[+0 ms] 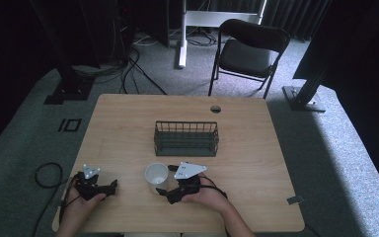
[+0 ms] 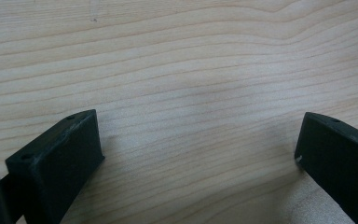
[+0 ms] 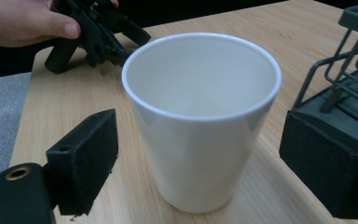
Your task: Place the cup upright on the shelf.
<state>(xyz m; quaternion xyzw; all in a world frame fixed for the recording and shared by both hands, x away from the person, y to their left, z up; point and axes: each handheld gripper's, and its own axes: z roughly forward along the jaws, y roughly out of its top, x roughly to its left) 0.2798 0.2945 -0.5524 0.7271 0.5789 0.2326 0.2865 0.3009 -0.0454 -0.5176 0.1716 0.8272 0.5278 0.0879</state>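
A white cup (image 1: 156, 176) stands upright and empty on the wooden table (image 1: 128, 128), near its front edge. My right gripper (image 1: 166, 180) is open, with one jaw on each side of the cup (image 3: 200, 116) and a gap between each jaw and the cup's wall. In the right gripper view, the gripper (image 3: 205, 158) has wide-spread pads. My left gripper (image 1: 109, 190) rests low over the table's front left, open with only bare wood between its jaws (image 2: 198, 149). It also appears beyond the cup as the left gripper (image 3: 98, 32), held by a hand (image 3: 23, 21).
A dark wire rack (image 1: 186, 138) sits mid-table just behind the cup, and its corner (image 3: 349, 70) shows close to the right jaw. A cable hole (image 1: 215, 109) lies at the far edge. A black chair (image 1: 249, 52) stands beyond the table.
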